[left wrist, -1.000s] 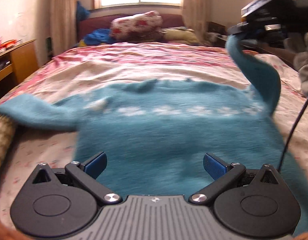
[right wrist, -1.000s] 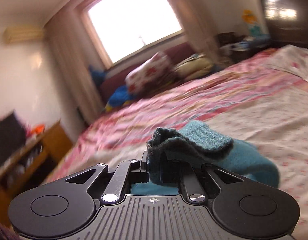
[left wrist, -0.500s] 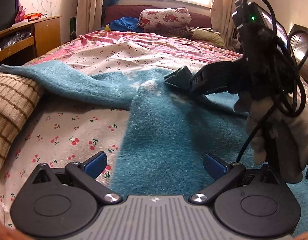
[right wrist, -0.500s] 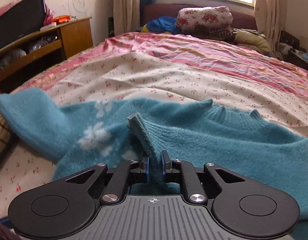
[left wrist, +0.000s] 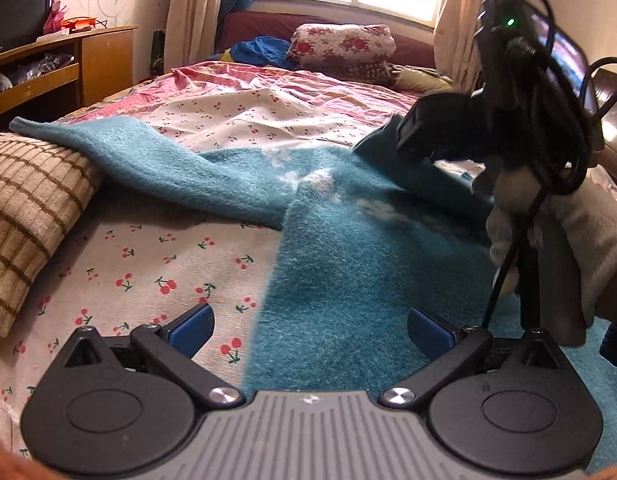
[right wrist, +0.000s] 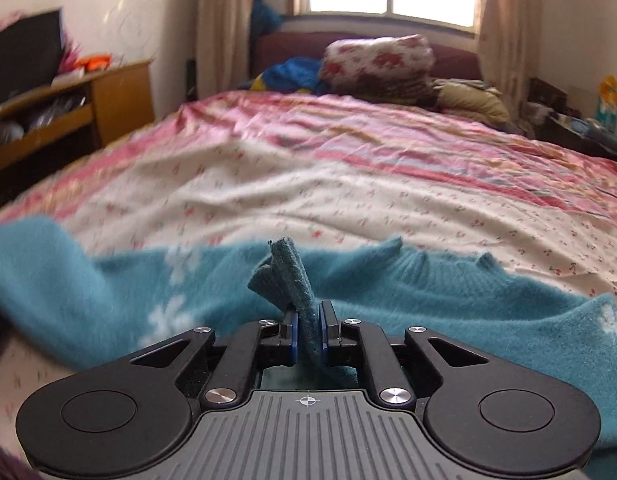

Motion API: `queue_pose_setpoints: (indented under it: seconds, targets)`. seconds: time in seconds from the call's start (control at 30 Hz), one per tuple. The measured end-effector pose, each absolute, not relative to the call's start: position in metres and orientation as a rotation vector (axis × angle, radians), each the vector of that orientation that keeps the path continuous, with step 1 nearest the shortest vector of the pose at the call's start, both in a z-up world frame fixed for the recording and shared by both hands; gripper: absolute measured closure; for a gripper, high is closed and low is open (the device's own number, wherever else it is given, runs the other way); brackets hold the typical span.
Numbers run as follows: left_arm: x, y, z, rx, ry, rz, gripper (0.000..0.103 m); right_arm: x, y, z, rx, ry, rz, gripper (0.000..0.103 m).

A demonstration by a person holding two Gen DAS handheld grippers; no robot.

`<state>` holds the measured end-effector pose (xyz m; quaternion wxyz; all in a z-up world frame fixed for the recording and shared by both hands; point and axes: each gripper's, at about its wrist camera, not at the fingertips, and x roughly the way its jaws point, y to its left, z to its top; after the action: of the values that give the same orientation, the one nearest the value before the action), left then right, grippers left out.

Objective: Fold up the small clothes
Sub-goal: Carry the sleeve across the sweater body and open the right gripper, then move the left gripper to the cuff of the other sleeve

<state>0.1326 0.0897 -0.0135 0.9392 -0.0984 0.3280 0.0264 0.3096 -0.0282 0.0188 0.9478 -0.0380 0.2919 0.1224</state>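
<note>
A small teal sweater (left wrist: 348, 264) with white flower marks lies spread on the bed. Its left sleeve (left wrist: 120, 152) stretches out over a checked cushion. My left gripper (left wrist: 308, 330) is open and empty, low over the sweater's lower left edge. My right gripper (right wrist: 307, 330) is shut on the cuff of the right sleeve (right wrist: 292, 272), which stands up between the pads, and holds it over the sweater's chest. The right gripper also shows in the left wrist view (left wrist: 388, 136), held by a gloved hand (left wrist: 564, 240).
The bed (right wrist: 348, 184) has a cherry-print and pink striped sheet. A tan checked cushion (left wrist: 28, 208) lies at the left. Folded bedding (right wrist: 380, 64) and blue cloth sit by the window. A wooden shelf unit (left wrist: 68, 68) stands left of the bed.
My right gripper has carried the right sleeve from high at the right down and leftward across the sweater's chest. My left gripper has shifted left, staying open.
</note>
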Motion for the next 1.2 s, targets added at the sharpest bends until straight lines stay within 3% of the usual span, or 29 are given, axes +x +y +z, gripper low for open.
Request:
queue_pose_setpoints:
  seconds: [0.07,0.17,0.27,0.33,0.5,0.67,1.0,1.2]
  targets:
    - [0.133,0.091,-0.014,-0.205,0.670,0.057,0.000,0.311,-0.025,0.018,-0.085,0.594,0.256,0.092]
    - [0.134,0.093,-0.014,-0.211,0.672,0.057,0.000,0.319,-0.013,-0.001,-0.128,0.751,0.350,0.086]
    - [0.134,0.095,-0.015,-0.213,0.674,0.062,0.000,0.311,-0.014,-0.008,-0.149,0.751,0.392,0.078]
    - [0.136,0.095,-0.017,-0.215,0.686,0.062,0.000,0.307,-0.019,-0.003,-0.104,0.747,0.436,0.067]
    - [0.138,0.094,-0.020,-0.201,0.703,0.069,0.000,0.296,-0.021,0.013,-0.068,0.685,0.494,0.067]
    - [0.140,0.094,-0.024,-0.201,0.724,0.080,0.000,0.308,-0.014,-0.008,-0.117,0.778,0.428,0.067]
    - [0.144,0.093,-0.031,-0.192,0.759,0.092,0.000,0.270,-0.030,0.013,-0.101,0.701,0.477,0.067]
    - [0.144,0.090,-0.031,-0.176,0.761,0.107,0.000,0.255,-0.037,0.004,-0.144,0.758,0.486,0.067]
